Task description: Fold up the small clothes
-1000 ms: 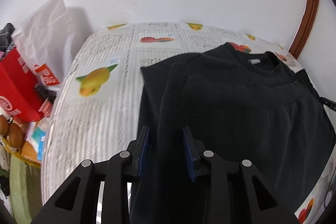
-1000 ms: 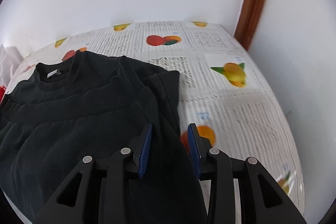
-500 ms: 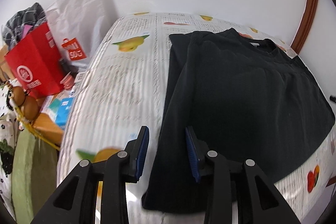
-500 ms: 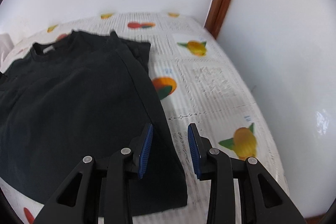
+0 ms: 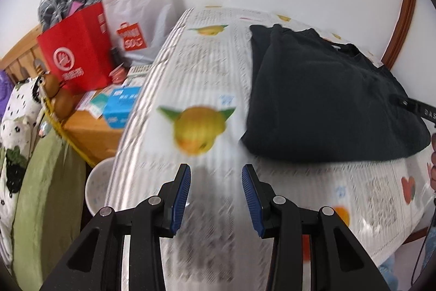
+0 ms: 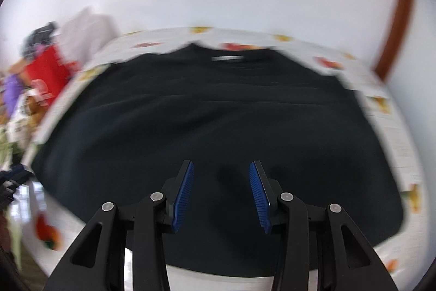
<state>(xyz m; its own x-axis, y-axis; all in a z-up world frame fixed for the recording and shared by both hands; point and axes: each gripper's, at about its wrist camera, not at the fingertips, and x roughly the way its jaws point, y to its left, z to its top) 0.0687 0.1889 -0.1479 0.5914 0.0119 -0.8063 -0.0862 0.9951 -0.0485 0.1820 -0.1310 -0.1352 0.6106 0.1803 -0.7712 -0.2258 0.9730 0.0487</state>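
1. Left gripper has its blue-padded fingers spread apart with nothing between them, held above the printed tablecloth and pointing forward over a yellow fruit print.
2. Right gripper is likewise spread wide and holds nothing; it sits low over the near part of the black shirt, angled forward toward the collar, with dark cloth filling the gap between the pads.
3. The black shirt lies flat on the table with its sides folded inward, the collar and a white label at the far edge near the wall.
4. In the left wrist view the shirt is ahead and to the right of the left gripper, apart from it.
5. Beside the table on the left stand a red paper bag and a white plastic bag, with a blue box just below them.
6. Both views are blurred, the right wrist view more so.
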